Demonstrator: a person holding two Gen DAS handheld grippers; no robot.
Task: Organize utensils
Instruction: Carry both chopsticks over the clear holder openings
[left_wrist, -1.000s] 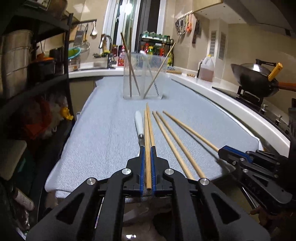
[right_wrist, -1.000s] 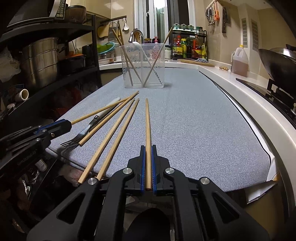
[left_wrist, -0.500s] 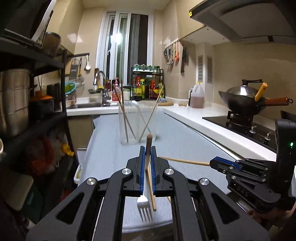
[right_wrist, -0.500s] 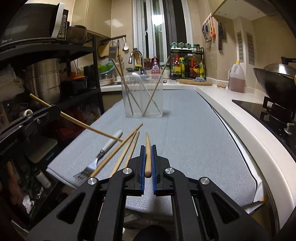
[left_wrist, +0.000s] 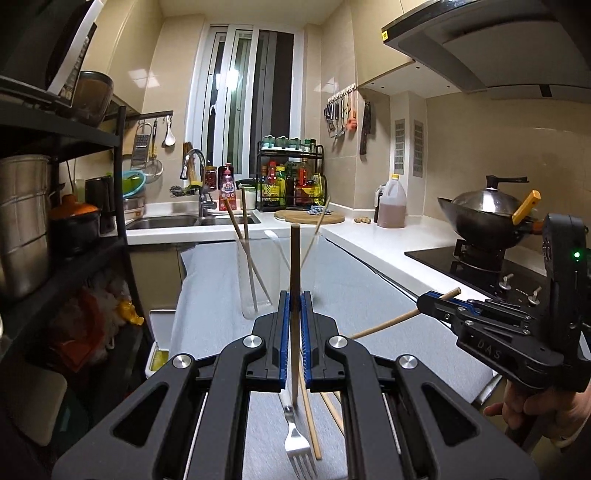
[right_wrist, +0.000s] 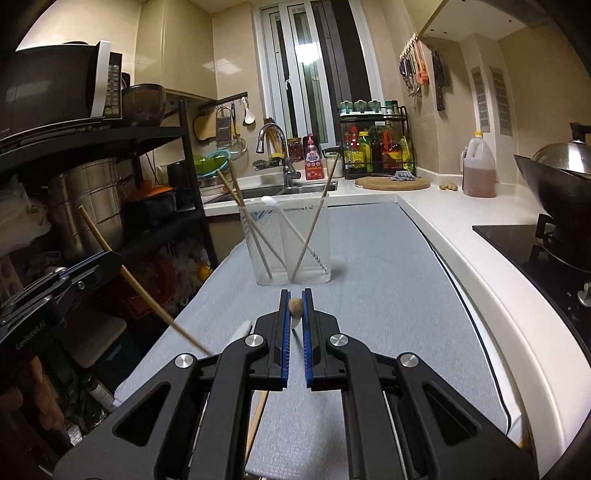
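In the left wrist view my left gripper (left_wrist: 294, 297) is shut on a wooden chopstick (left_wrist: 294, 258) that stands nearly upright above the grey mat (left_wrist: 369, 295). Held above the mat's right side, my right gripper (left_wrist: 424, 299) grips a second chopstick (left_wrist: 384, 325). In the right wrist view that gripper (right_wrist: 295, 295) pinches its chopstick (right_wrist: 295, 305) end-on, and the left gripper (right_wrist: 112, 258) holds its slanted chopstick (right_wrist: 147, 295). A clear container (right_wrist: 291, 240) with several utensils stands ahead. A fork (left_wrist: 295, 439) and two loose chopsticks (left_wrist: 310, 424) lie on the mat below.
A black shelf rack (right_wrist: 92, 147) with steel pots lines the left side. A stove with a wok (left_wrist: 487, 214) is on the right counter. The sink (left_wrist: 166, 221), a spice rack (left_wrist: 291, 184) and an oil jug (left_wrist: 391, 203) sit at the back.
Both grippers have risen off the mat, each lifting one chopstick. The held chopsticks have tilted upward, and the fork and other chopsticks stay on the mat.
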